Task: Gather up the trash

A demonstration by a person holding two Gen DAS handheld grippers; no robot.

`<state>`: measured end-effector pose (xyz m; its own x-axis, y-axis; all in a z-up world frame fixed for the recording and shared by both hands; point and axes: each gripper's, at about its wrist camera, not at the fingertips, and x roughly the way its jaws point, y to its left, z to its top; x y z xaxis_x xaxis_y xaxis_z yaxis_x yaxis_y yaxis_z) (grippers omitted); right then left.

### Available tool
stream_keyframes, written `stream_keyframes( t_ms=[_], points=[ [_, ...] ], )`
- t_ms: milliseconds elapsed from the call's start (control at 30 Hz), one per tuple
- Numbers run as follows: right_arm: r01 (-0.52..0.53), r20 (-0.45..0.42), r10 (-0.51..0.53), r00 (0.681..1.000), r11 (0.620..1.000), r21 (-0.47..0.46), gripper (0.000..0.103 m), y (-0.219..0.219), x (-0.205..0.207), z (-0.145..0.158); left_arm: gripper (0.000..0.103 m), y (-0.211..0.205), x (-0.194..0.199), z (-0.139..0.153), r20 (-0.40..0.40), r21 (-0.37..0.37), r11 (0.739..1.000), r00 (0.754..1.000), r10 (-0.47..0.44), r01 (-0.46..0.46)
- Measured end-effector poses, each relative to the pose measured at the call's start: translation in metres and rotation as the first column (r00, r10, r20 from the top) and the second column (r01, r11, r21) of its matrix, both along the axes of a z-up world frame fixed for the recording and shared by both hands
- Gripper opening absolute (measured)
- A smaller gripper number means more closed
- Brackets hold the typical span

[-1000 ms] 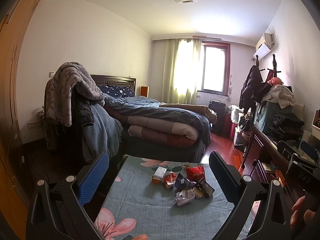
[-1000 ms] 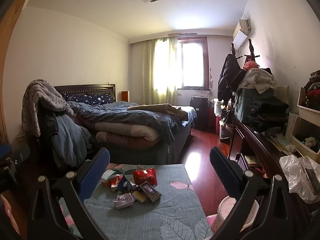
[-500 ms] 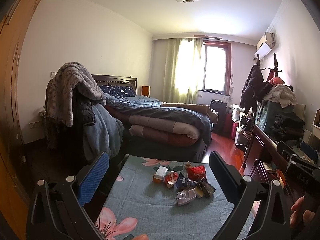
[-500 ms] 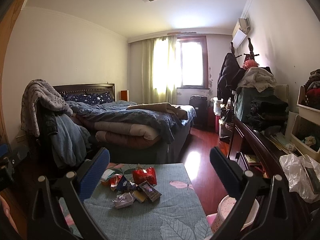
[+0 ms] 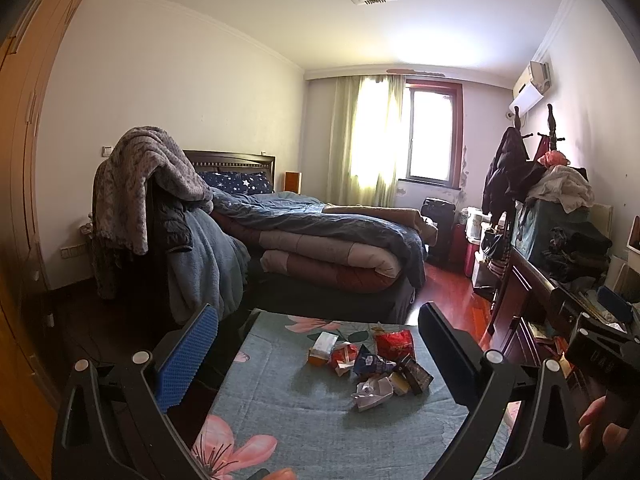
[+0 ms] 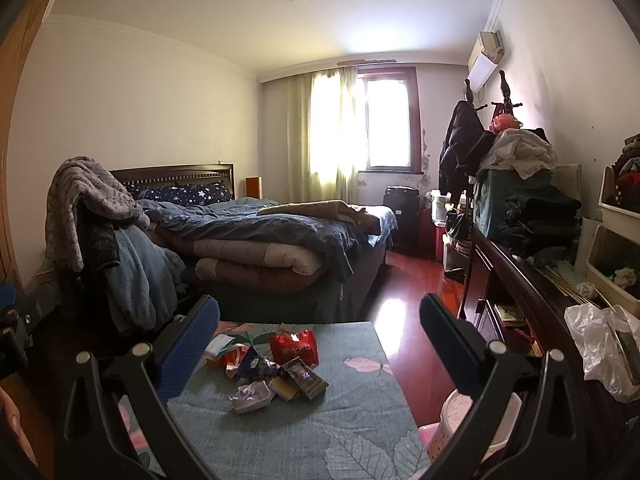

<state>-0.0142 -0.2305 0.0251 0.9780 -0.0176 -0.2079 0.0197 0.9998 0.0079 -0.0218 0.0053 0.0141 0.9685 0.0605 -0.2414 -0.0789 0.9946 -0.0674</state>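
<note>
A small heap of trash (image 5: 370,364) lies on a table with a teal flowered cloth (image 5: 280,412): a red wrapper (image 5: 394,342), a white and orange box (image 5: 321,347), a crumpled white paper (image 5: 370,394) and dark packets. The heap also shows in the right wrist view (image 6: 272,368). My left gripper (image 5: 318,354) is open and empty, held above the near part of the table, short of the heap. My right gripper (image 6: 320,344) is open and empty, above the table's right part. A pink and white bin (image 6: 464,428) stands beside the table at the lower right.
A bed (image 5: 328,240) with piled quilts stands beyond the table. A chair draped with blankets (image 5: 160,216) is to the left. A dark wooden dresser (image 6: 516,288) loaded with clothes and a plastic bag (image 6: 600,348) runs along the right wall. Red wood floor (image 6: 404,320) lies between.
Both views have shifted only slightly; the grippers stay open and the trash has not moved.
</note>
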Motion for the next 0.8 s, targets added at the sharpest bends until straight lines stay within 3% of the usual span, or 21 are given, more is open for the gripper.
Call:
stream_keyframes(
  t_ms=[800],
  points=[
    [0.003, 0.001, -0.003, 1.0, 1.0, 0.001, 0.1, 0.002, 0.0, 0.0, 0.1, 0.012, 0.002, 0.008, -0.009, 0.008, 1.0, 1.0, 0.011, -0.011]
  ],
)
